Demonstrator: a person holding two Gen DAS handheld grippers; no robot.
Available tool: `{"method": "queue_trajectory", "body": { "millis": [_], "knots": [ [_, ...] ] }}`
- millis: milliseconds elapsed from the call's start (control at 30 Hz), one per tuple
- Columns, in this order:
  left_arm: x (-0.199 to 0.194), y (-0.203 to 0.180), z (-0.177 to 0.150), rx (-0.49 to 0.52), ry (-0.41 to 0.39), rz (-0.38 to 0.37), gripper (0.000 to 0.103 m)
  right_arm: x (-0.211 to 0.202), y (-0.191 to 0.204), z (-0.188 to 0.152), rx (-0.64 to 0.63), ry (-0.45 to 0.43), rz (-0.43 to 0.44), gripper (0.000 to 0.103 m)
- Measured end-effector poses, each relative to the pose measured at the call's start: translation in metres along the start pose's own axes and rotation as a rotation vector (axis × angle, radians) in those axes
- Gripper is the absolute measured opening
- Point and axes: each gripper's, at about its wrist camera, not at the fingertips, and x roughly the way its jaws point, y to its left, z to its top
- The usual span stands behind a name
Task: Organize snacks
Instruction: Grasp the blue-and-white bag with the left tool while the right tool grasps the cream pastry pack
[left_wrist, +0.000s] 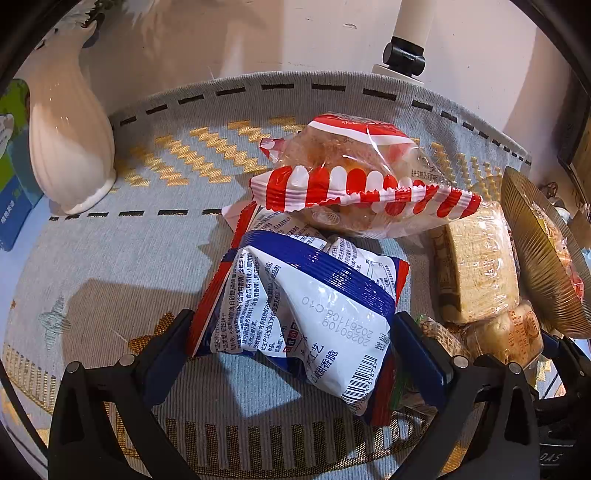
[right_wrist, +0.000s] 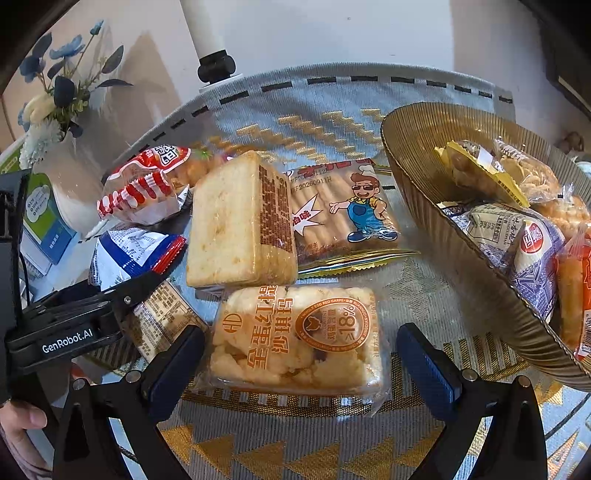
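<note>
Blue-and-white packet: crumpled, between the left claw fingers, which appear to touch both sides.
Egg-cake pack: flat on the desk cloth, between the right claw fingers, spread wide, not touching.
Striped red packet: just behind the blue one.
Ribbed gold bowl: right, holding wrapped snacks.

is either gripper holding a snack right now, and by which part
The left gripper pinches the blue-and-white packet across its near end. The right gripper is open around the egg crisp pack, holding nothing.
</note>
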Motion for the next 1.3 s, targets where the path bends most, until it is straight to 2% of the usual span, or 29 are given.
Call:
{"method": "queue_trajectory", "body": {
  "millis": [1300],
  "knots": [
    [-0.0014,0.002,-0.0007,-0.01,-0.006,-0.011,0.102,0.0005,0.0016,0.0012,-0.003,0.0,0.003,0.103]
  ]
}}
